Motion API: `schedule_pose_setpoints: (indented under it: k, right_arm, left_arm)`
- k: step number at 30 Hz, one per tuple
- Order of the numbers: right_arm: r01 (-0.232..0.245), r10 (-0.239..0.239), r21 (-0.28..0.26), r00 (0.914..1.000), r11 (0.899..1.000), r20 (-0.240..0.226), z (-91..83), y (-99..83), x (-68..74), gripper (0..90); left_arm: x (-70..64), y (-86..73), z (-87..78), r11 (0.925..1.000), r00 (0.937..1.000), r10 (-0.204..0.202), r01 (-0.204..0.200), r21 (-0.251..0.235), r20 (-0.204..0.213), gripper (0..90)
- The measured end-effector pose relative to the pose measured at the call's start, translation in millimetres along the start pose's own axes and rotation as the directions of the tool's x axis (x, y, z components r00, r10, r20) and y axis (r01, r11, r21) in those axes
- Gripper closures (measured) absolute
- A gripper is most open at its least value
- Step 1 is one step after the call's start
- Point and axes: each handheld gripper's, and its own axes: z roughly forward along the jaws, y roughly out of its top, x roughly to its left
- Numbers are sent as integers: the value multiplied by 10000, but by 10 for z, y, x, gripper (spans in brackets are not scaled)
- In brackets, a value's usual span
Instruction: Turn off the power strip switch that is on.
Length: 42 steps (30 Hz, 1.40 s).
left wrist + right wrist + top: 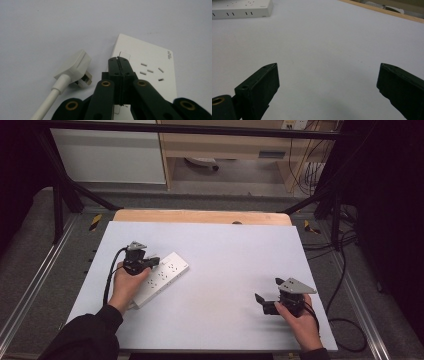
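Looking down from the high view: white power strip [161, 278] lies slantwise on the pale table [225, 255], left of centre. Left gripper [152, 262] sits over the strip's middle, the person's left hand [127, 285] resting on the strip's near end. Right gripper [261, 301] is low over bare table near the right front corner, well apart from the strip, pointing left.

Left gripper view: jaws pressed together, clenched with nothing between them, tips over the strip [147, 70] near a small rectangular window beside its socket slots. A small grey marking at the strip's far corner is too tiny to read. White plug [75, 66] on its round white cord [50, 102] lies on the table just beside the strip, prongs facing it, not inserted.

Right gripper view: jaws spread wide, released, holding nothing above bare tabletop. The strip [242, 8] shows at top left, slots visible; no legible writing.
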Motion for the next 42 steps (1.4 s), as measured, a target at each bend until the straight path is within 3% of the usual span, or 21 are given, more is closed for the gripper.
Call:
schedule_pose_setpoints:
  k: [42]
  right_arm:
    - [23, -23, 66, 10000, 10000, -20, 7, -1, 7, 48]
  left_arm:
    - [-38, -57, -2, 9991, 9994, 339, -340, 261, 58, 900]
